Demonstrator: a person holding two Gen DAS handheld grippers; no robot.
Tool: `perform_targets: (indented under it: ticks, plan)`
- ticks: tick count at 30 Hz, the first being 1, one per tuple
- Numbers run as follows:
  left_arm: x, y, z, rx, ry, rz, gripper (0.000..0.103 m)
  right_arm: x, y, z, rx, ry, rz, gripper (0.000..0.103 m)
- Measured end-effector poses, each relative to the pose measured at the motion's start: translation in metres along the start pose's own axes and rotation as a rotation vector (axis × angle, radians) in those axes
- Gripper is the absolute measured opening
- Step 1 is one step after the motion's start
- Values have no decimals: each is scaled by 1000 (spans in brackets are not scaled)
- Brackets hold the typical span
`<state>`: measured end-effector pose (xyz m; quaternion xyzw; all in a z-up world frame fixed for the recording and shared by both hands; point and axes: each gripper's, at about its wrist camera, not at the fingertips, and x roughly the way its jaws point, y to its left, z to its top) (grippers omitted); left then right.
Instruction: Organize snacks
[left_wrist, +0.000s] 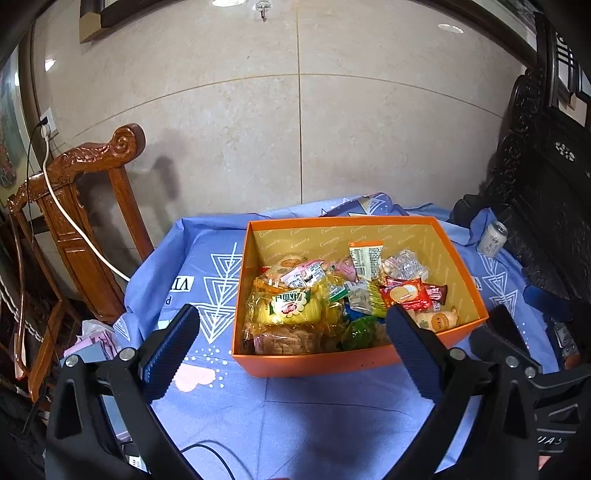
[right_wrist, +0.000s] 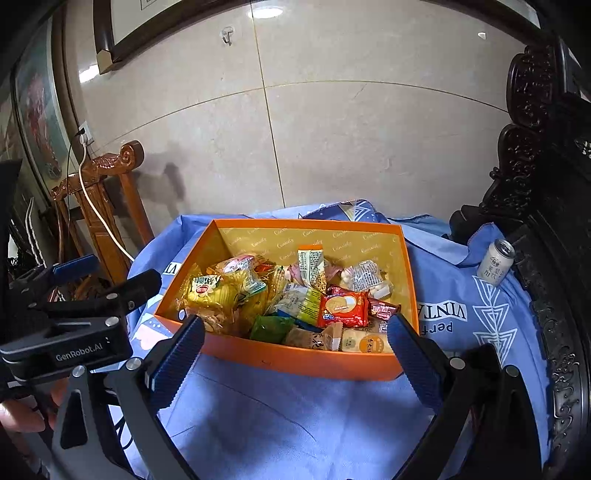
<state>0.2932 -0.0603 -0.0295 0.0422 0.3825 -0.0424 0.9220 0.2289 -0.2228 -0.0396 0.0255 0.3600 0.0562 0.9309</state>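
Both my left gripper and right gripper hang wide and empty near the orange box heaped with snacks, where slippery wrappers could squirt free.

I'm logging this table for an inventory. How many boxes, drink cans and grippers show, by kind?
Orange box of snacks: 1
White drink can: 1
Grippers, left gripper and right gripper, both open: 2
Total: 4
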Motion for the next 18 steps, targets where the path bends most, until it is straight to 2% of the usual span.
perform_targets:
  ticks: [18]
  plan:
    - [5,4,0,-6,17,24,99,4,0,-1,1,8,2,100]
